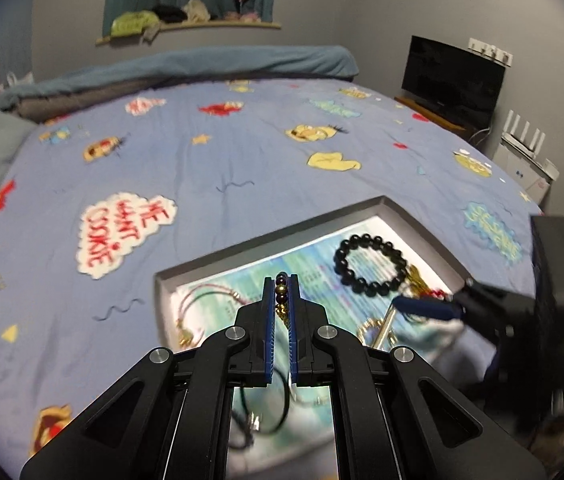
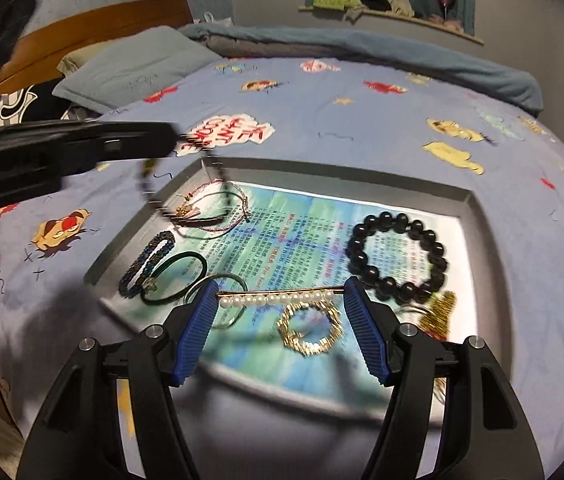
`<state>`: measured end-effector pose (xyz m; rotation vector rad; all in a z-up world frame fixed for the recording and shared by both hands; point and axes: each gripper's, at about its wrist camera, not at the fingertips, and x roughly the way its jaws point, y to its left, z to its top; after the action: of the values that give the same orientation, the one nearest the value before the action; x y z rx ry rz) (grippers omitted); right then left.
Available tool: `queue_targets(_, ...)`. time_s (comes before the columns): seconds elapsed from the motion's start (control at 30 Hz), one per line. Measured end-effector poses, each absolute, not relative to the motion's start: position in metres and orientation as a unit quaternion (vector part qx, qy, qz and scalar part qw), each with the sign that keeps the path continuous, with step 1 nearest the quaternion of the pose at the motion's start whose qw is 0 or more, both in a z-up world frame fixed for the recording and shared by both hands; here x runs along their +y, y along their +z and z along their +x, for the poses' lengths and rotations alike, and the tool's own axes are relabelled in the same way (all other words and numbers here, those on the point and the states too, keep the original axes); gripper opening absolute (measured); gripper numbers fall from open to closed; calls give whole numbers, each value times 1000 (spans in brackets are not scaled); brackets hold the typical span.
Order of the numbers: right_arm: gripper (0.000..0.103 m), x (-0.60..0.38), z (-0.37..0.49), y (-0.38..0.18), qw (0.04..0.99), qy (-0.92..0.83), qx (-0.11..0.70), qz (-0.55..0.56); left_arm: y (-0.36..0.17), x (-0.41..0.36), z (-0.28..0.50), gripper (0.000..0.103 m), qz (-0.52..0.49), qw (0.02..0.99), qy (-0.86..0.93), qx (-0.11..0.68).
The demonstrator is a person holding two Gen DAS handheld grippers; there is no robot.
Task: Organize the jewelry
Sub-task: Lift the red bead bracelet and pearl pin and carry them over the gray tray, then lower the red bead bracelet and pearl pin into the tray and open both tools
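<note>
The left tongs (image 1: 282, 292) are clenched on a beaded string (image 1: 281, 294) dangling above the tray (image 2: 478, 216); the right tongs (image 2: 282, 300) grip the pearl hairpin (image 2: 278, 298) endwise over the tray's near edge. Swung fast, I reckon the string could snag the tray's other bracelets, or the pin could pop out

Both my wrist cameras look steeply down, close over the grey shallow tray (image 1: 362, 210) (image 2: 478, 216) on the blue cartoon-print bedspread (image 1: 202, 160) (image 2: 322, 92).
</note>
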<state>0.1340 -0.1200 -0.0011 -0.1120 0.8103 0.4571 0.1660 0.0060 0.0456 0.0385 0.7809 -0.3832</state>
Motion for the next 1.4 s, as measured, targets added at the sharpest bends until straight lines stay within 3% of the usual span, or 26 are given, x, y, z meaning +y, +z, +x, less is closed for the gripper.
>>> queue_targets(0.23,64,-106,166,-18,877,210,429,-50,6,3,216,7,-12,885,-180,429)
queue_targets(0.63,65,-104,174,-26,869,209,447,-42,-23,1,228,7,0,867,-174,468)
queue_targets(0.77,71,-105,175,-26,869,210,446,-37,-22,4,226,21,-1,870,-167,464)
queue_targets(1.2,72,-118,147,-3,880,206,427,-34,3,11,203,24,2,881,-153,448)
queue_targets(1.4,76,-137,122,13,887,198,416,-31,22,17,172,38,7,893,-141,427)
